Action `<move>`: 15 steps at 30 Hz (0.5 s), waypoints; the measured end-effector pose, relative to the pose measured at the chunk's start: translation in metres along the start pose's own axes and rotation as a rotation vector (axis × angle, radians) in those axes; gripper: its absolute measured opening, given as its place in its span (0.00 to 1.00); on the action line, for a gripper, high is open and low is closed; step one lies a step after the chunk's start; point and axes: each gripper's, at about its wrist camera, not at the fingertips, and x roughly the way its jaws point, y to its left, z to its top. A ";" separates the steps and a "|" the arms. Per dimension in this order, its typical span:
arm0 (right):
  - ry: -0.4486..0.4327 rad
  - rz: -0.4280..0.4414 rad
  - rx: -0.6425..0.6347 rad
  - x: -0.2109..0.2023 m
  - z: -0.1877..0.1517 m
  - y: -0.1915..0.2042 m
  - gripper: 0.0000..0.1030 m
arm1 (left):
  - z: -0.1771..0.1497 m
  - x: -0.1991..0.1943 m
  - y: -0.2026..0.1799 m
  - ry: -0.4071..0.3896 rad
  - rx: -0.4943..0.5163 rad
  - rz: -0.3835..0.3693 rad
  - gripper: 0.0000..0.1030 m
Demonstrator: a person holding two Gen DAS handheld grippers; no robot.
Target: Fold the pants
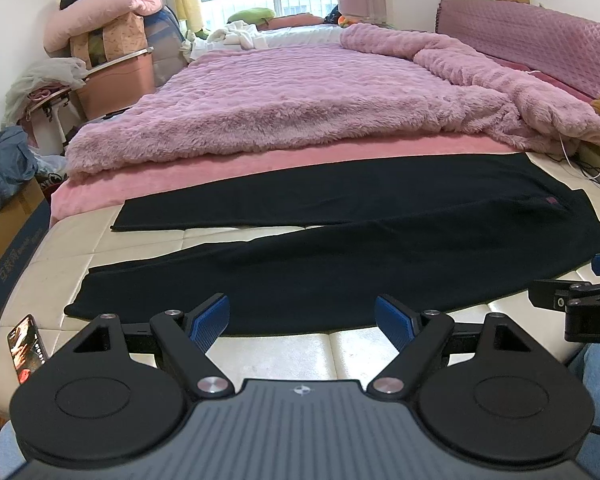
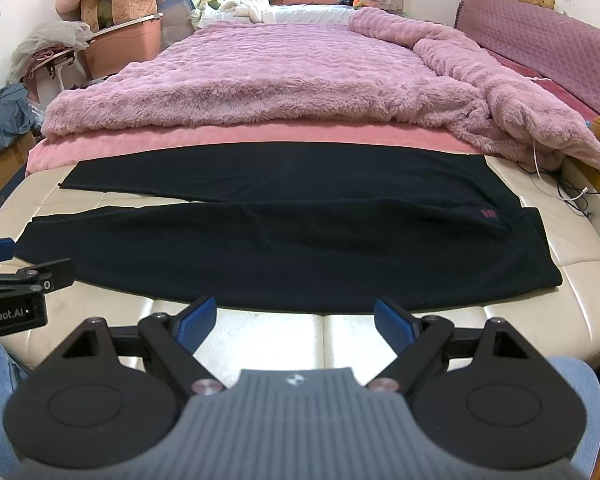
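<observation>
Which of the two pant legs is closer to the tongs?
The near leg, lying on the cream bench just ahead of both open tongs. The far leg lies beyond it, against the pink blanket.

Black pants [image 1: 340, 240] lie flat and unfolded across the cream mattress [image 1: 260, 356], just in front of the pink sheet's [image 1: 148, 184] edge. Legs run leftward, spread in a narrow V with mattress showing between them; waist at right. Small red label [image 2: 487, 213] near the waist. Fabric smooth, few wrinkles.
</observation>
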 end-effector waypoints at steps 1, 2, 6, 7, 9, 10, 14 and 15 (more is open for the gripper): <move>0.000 -0.001 0.001 0.000 0.000 0.000 0.80 | 0.000 0.000 -0.001 0.000 0.000 -0.001 0.94; 0.001 -0.001 0.001 0.000 0.000 0.000 0.80 | 0.000 0.000 -0.001 0.001 -0.001 0.000 0.94; 0.002 -0.001 0.002 -0.001 -0.002 -0.001 0.80 | -0.001 0.000 -0.002 0.000 0.001 0.001 0.94; 0.003 -0.001 0.003 -0.001 -0.001 -0.001 0.80 | -0.001 0.000 -0.002 0.000 0.001 0.000 0.94; 0.004 0.000 0.004 -0.001 -0.002 -0.002 0.80 | 0.000 0.000 -0.003 0.000 0.001 0.000 0.94; 0.003 -0.002 0.004 -0.001 -0.003 -0.002 0.80 | -0.001 0.000 -0.005 0.000 0.002 0.000 0.94; 0.005 -0.003 0.006 -0.001 -0.003 -0.003 0.80 | -0.003 0.002 -0.011 0.001 0.005 0.000 0.94; 0.006 -0.003 0.006 -0.001 -0.004 -0.003 0.80 | -0.003 0.002 -0.011 0.001 0.005 0.000 0.94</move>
